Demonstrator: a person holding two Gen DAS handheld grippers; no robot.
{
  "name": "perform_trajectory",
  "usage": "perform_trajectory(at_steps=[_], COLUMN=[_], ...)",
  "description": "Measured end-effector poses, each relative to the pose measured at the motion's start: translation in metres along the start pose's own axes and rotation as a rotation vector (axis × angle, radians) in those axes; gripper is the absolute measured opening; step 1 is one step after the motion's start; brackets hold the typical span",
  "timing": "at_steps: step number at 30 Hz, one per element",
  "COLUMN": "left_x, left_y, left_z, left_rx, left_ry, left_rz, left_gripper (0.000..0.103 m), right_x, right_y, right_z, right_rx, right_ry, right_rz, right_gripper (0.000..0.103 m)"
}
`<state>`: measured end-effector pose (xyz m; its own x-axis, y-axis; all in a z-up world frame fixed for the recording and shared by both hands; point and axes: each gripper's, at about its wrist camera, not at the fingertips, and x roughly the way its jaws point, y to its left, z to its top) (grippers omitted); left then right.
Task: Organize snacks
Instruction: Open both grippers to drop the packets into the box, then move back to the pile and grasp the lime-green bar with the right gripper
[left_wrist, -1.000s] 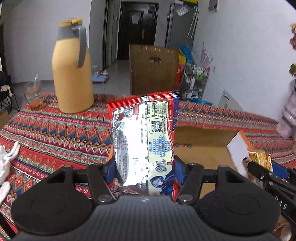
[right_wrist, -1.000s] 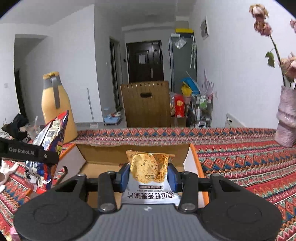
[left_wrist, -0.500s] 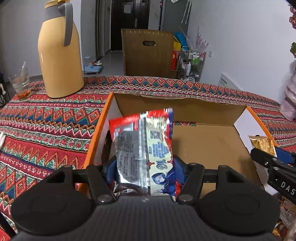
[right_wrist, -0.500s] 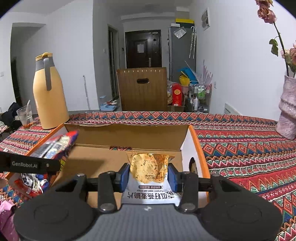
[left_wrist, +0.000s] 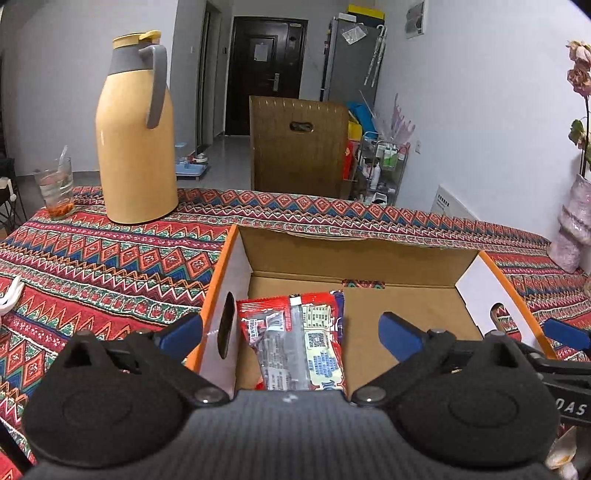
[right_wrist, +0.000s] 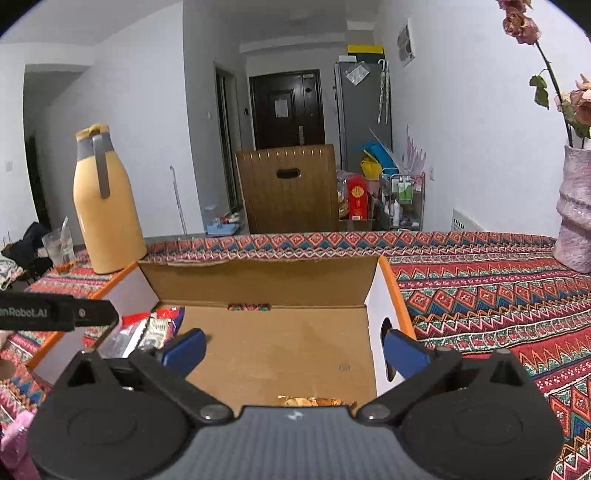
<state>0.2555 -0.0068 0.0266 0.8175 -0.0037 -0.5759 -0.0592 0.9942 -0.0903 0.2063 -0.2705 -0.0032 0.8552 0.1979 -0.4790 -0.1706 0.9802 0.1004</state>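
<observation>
A: Going left to right from the cardboard box (left_wrist: 354, 254), what is sitting where?

B: Far to its left a glass (left_wrist: 54, 186) and a yellow thermos (left_wrist: 136, 147) are standing on the patterned tablecloth (left_wrist: 92, 266). The left gripper (left_wrist: 290, 332) is hovering over the box's left end, its jaws opening wide and pressing on nothing.

A: And the snack between them?

B: The red and silver snack packet (left_wrist: 299, 347) is lying flat on the box floor by the left wall, clear of both blue pads.

A: The right end?

B: The right gripper (right_wrist: 295, 347) is hanging over it, jaws also opening, gripping nothing. A golden snack packet (right_wrist: 314, 400) is peeking out just under the gripper on the box floor. A pink vase (right_wrist: 576, 221) is standing well right of the box.
</observation>
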Motion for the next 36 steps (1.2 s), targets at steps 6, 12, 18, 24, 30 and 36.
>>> perform_trajectory(at_steps=[6,12,18,24,30,36], left_x=[-0.017,-0.045,-0.074,-0.101,-0.123,-0.137], left_y=[0.000,-0.007,-0.006,0.001,0.011,0.025], left_z=[0.006,0.015,0.011,-0.004,-0.028,-0.056], left_rx=[-0.004,0.010,0.021,0.027,0.041,0.040], left_ry=[-0.037,-0.082,-0.106,-0.110,-0.097,-0.082], left_rz=[0.005,-0.001,-0.007,-0.008,-0.003,-0.005], left_gripper=[0.103,0.103,0.103,0.103,0.103,0.103], right_x=[-0.017,-0.043,-0.074,-0.108,-0.141,-0.163], right_y=[0.003,0.011,0.018,0.022,0.024,0.023], right_z=[0.007,0.015,0.013,0.001,-0.018,-0.042], right_rx=[-0.008,-0.033,-0.044,-0.045,-0.032,-0.010], right_ry=[-0.051,-0.098,-0.125,-0.138,-0.148,-0.151], right_rz=[-0.003,-0.006,-0.006,-0.008,-0.016,-0.019], right_gripper=[0.103,0.103,0.103,0.103,0.103,0.103])
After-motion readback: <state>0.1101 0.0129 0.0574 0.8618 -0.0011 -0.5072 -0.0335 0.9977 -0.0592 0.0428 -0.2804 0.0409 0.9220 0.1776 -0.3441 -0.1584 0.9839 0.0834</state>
